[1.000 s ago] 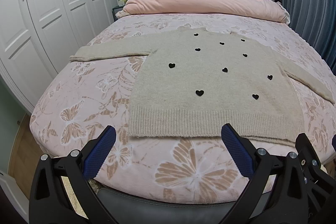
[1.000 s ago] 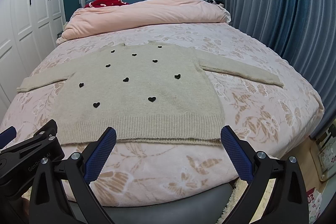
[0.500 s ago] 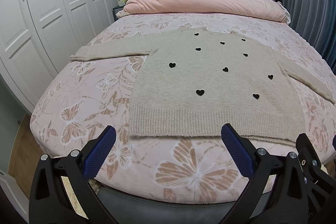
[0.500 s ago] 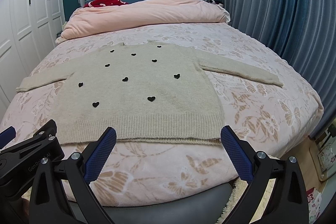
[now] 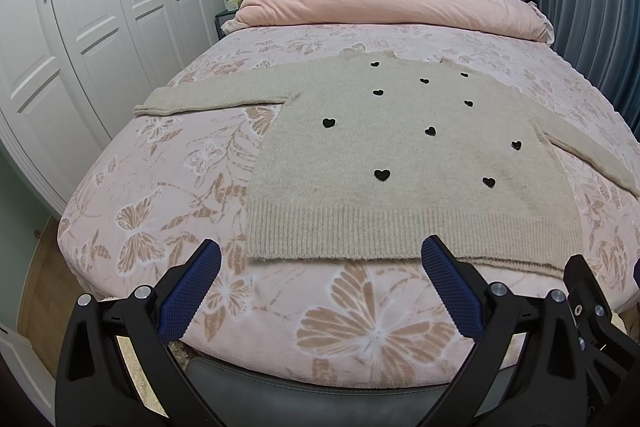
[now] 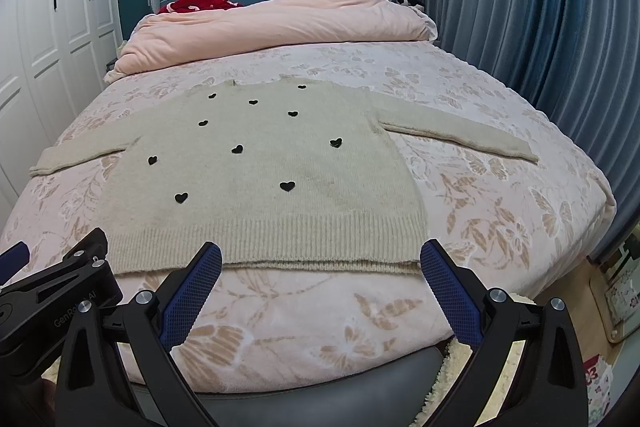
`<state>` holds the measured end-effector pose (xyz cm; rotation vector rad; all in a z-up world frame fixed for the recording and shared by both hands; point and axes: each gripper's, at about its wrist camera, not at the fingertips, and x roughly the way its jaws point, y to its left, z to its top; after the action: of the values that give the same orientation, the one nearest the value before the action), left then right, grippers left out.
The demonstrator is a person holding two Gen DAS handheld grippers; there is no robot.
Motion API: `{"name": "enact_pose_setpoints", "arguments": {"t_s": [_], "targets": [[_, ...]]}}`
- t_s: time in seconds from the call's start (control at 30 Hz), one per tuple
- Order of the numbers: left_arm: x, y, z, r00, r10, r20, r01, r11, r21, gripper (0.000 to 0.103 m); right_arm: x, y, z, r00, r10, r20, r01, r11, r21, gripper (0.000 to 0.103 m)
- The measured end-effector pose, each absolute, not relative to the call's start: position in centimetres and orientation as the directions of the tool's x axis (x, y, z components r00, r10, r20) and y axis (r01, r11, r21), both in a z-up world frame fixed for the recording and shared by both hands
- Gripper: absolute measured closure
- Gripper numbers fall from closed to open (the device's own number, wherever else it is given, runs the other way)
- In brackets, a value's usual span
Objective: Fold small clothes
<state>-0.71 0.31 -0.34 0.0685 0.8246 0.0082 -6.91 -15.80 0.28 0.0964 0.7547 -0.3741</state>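
Nothing is folded yet — the sweater (image 5: 400,163) lies flat on the bed (image 5: 160,187), both sleeves out. The left gripper (image 5: 320,267) and right gripper (image 6: 320,267) hover wide, empty; next, I'd guess, a sleeve.

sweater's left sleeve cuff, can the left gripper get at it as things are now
Probably yes. The left gripper is open and holds nothing, hovering near the sweater hem. The left sleeve cuff lies flat on the bedspread with nothing on or around it; the gripper would have to travel forward and left.

One sweater (image 5: 400,155) with ten black hearts (image 5: 381,174), one bed (image 5: 160,195), one duvet (image 5: 384,1).
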Motion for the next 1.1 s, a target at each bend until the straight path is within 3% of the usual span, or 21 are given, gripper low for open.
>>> {"name": "enact_pose_setpoints", "arguments": {"t_s": [0.5,0.77,1.0,1.1], "targets": [[-0.6,0.5,-0.6,0.674,0.035,-0.738,0.021,0.998,0.067,0.005,-7.2,-16.1,-0.2,0.662,-0.288,-0.692,0.366,0.93,-0.037,0.005],[0.8,0.0,-2.2,0.643,0.008,-0.766,0.046,0.998,0.049,0.005,-5.2,-17.5,-2.8,0.626,-0.207,-0.751,0.32,0.947,0.006,0.005],[4.4,1.7,-2.1,0.647,-0.039,-0.762,0.004,0.999,-0.047,0.005,-0.1,-28.9,-2.3,0.647,-0.18,-0.741,0.403,0.906,0.132,0.005],[6.4,2.8,-2.3,0.644,-0.072,-0.762,-0.013,0.994,-0.104,0.005,3.1,-39.0,-3.4,0.65,-0.13,-0.749,0.511,0.804,0.304,0.005]]}}
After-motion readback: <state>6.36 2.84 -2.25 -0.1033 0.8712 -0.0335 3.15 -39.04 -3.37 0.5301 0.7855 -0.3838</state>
